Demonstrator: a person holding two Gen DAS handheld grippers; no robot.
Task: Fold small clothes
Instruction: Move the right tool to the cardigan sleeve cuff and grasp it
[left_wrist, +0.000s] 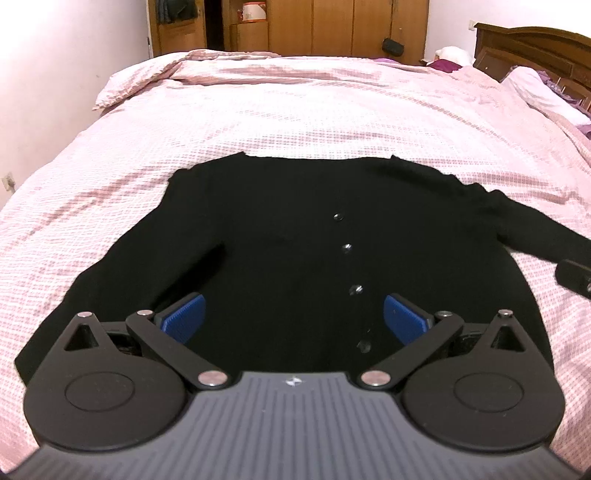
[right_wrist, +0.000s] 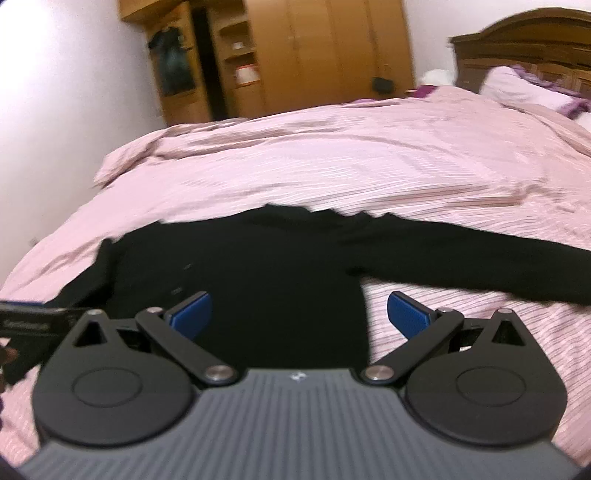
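Lying spread flat on the bed, front side up, a black knit cardigan (left_wrist: 280, 236) is seen with its row of dark buttons (left_wrist: 346, 248) running down the middle and the neckline at the far edge. One sleeve (left_wrist: 491, 218) is stretched out to the right across the pink checked duvet (left_wrist: 295, 107); the other sleeve (left_wrist: 122, 266) is angled down along the left side of the body. No fold is visible yet, so the task is judged to be at its start.

The knit is judged to be light, soft and limp, likely to sag and stretch when lifted and to cling slightly to the duvet beneath. A hold at a sleeve cuff or at a shoulder seam is judged best, with only the cardigan's own layer pinched so that the bedding is not dragged along.

The left gripper (left_wrist: 293, 317) is held low over the hem region, its blue-padded fingers (left_wrist: 183, 317) spread wide with nothing between them. The right gripper (right_wrist: 299, 315) is likewise released and empty, placed over the cardigan's right side edge below the outstretched sleeve; this view is blurred. A wooden headboard (left_wrist: 535, 48) and a wardrobe (left_wrist: 325, 26) are seen beyond the bed.
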